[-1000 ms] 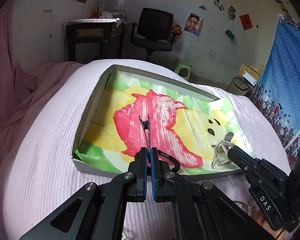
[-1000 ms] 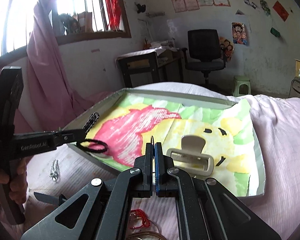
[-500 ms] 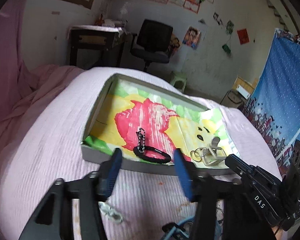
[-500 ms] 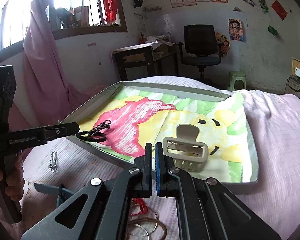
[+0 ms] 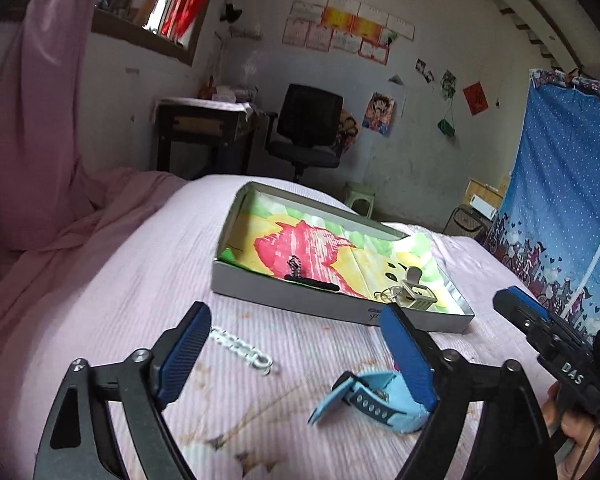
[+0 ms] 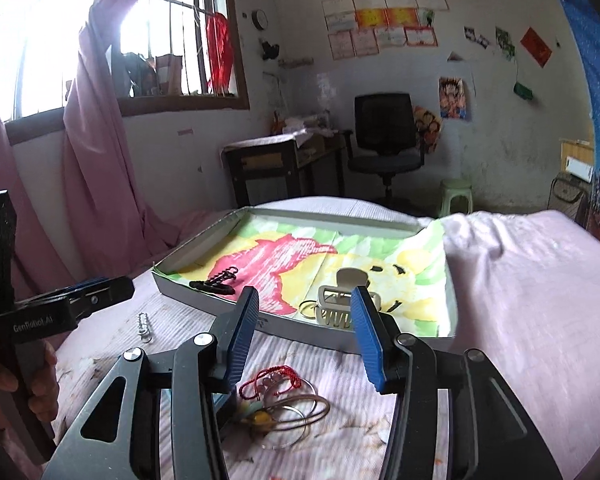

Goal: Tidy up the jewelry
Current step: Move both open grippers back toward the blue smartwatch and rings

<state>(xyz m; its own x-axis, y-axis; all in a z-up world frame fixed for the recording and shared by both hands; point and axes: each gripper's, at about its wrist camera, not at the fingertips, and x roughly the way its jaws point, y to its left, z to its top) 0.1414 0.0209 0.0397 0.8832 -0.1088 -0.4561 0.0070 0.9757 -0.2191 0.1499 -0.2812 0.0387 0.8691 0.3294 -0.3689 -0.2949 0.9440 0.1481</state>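
two hand-held grippers hover over a pink bed, where a shallow grey tray lined with a painted sheet holds a black bracelet, a beige hair claw and thin rings. the left hand-held gripper and the right hand-held gripper are both opening, empty. on the bed lie a blue watch, a silver chain, gold bangles and a red cord bracelet.
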